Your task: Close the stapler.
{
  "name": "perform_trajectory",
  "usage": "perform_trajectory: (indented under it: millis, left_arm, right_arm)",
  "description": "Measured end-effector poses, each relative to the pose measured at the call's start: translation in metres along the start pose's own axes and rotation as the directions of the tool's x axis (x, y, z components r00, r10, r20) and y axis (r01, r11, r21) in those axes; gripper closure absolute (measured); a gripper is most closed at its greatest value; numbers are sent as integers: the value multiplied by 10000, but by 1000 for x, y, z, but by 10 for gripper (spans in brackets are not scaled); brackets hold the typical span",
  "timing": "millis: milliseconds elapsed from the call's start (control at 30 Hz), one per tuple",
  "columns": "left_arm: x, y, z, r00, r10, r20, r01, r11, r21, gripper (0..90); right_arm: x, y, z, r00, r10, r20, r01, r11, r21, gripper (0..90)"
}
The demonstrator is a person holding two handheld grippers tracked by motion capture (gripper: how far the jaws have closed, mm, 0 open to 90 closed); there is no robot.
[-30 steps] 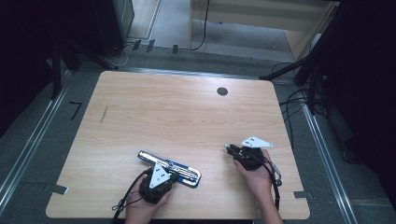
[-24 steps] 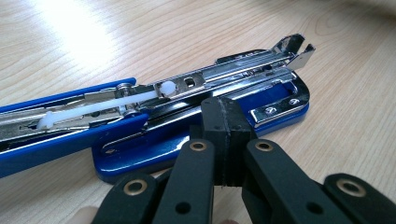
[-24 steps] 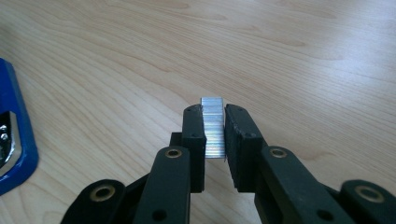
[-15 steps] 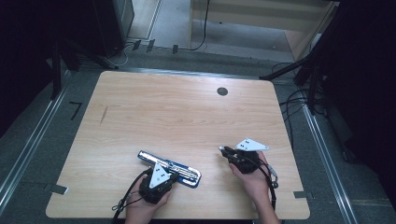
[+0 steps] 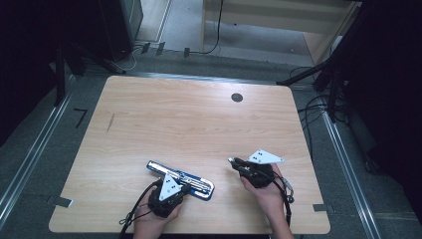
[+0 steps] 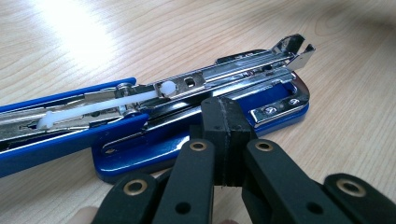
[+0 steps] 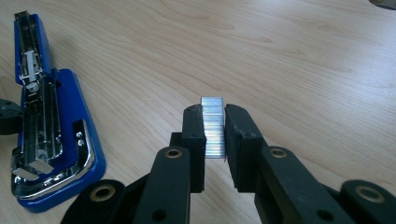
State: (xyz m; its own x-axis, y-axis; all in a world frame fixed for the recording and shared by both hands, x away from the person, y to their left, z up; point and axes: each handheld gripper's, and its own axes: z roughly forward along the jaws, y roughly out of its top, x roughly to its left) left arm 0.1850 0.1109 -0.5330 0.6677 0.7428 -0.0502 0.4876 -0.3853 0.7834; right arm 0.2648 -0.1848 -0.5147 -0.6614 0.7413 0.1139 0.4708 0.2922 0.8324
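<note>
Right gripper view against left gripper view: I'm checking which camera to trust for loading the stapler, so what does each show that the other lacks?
Right gripper view: a strip of staples clamped between the right gripper jaws, with the opened blue stapler lying off to the side on the table.
Left gripper view: the left gripper jaws shut together, close against the stapler's base, and a near look at its open metal channel with the white pusher.
Both: the blue stapler lying open on the wooden table.

Worktop (image 5: 199,124): light wood grain, with round black grommet (image 5: 237,97) near far edge. Black cables (image 5: 318,107) on grey floor (image 5: 45,149) alongside.
</note>
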Motion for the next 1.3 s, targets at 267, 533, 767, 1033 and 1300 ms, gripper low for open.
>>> perform_trajectory:
  millis: [267, 533, 767, 1033, 1300]
  left_arm:
    - [0, 0, 0, 10000, -6, 27, 6, 10000, 7, 900]
    - [0, 0, 0, 10000, -12, 32, 12, 10000, 7, 900]
    - [0, 0, 0, 10000, -13, 32, 13, 10000, 6, 900]
    - [0, 0, 0, 10000, -4, 6, 4, 10000, 5, 900]
    - [0, 0, 0, 10000, -4, 33, 4, 10000, 13, 900]
  right_arm:
    - [4, 1, -4, 9998, -148, -101, 148, 9999, 25, 800]
    - [14, 2, -5, 9987, -358, -369, 362, 9993, 85, 800]
    - [20, 2, -5, 9975, -520, -483, 525, 9986, 77, 800]
    - [32, 4, -4, 9934, -771, -846, 774, 9970, 9, 800]
    - [44, 10, -3, 9882, -997, -1164, 995, 9950, -74, 799]
